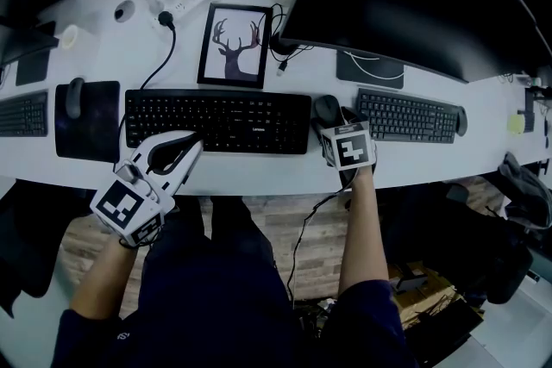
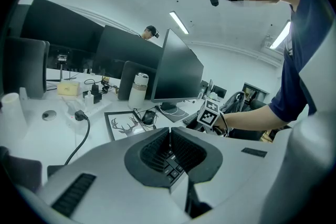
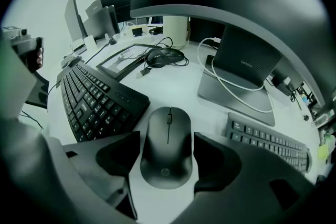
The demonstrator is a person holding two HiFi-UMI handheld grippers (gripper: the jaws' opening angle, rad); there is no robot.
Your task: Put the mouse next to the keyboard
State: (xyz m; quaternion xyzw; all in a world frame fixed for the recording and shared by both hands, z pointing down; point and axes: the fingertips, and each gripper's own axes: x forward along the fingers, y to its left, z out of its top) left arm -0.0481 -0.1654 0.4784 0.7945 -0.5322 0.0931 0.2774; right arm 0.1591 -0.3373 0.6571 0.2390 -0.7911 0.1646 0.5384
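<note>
Right gripper (image 3: 167, 161) fingers (image 3: 118, 157) are standing wide apart around the mouse (image 3: 167, 136).
Mouse is lying flat on the white desk (image 3: 181, 86) between the two fingers, with a gap showing on each side and neither pad pressing it. Black keyboard (image 3: 94, 99) is sitting just off the left finger, close beside the mouse; a second keyboard (image 3: 268, 144) is lying off the right finger. Left gripper (image 2: 169, 131) is pointing at the black keyboard's keys, its fingers together with nothing between them.
</note>
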